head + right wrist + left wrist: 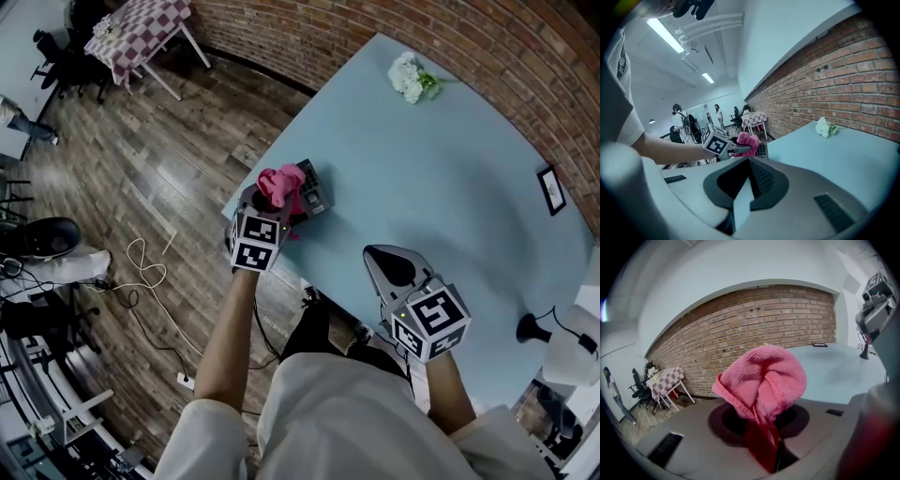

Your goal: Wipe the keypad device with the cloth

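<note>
Head view: the left tongs [278, 199] pinch a pink cloth [281, 183], with the keypad device [315, 195] just beyond their tips at the desk [422, 169] edge.

Left gripper view: the cloth bunches up from between the jaws.

Right gripper view: the right tongs [749, 183] are pressed together and empty, with the device ahead to their left.

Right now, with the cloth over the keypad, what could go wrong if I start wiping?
1. The keypad device sits by the edge of the table; a stroke could shove it off.
2. The right gripper is away from it, so nothing braces it.
3. The left gripper pinches only a tail of the bunched cloth, which might pull free.
</note>
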`<state>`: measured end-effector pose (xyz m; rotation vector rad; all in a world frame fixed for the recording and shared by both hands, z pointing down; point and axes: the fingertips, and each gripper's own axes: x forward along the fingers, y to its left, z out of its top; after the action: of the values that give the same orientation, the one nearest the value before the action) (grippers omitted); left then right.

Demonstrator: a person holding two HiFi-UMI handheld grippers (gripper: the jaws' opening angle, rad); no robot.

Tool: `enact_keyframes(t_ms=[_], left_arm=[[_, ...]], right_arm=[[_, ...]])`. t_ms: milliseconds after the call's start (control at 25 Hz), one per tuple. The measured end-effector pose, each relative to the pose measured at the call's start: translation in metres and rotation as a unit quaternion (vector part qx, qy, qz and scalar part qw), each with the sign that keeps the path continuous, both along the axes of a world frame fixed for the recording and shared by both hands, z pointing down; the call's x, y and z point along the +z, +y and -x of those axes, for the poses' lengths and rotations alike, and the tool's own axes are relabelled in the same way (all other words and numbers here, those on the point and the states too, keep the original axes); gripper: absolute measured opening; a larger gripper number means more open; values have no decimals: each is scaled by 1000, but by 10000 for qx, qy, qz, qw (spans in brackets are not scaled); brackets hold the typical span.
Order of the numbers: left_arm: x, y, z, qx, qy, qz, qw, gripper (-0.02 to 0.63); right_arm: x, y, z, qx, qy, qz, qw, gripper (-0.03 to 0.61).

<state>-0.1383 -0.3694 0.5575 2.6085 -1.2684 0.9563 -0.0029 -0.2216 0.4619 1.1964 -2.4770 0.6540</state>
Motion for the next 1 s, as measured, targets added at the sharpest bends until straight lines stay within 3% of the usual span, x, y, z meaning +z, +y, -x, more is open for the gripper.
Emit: enact_keyframes(t_ms=[320, 1000], left_arm=[[26, 26, -9, 238, -50, 197, 9995, 152], [77, 73, -27, 1024, -765, 641, 9897, 152]], right_arm=[[0, 0, -10, 204, -210, -7, 9996, 9], [3, 4, -14, 330, -157, 25, 9993, 11]])
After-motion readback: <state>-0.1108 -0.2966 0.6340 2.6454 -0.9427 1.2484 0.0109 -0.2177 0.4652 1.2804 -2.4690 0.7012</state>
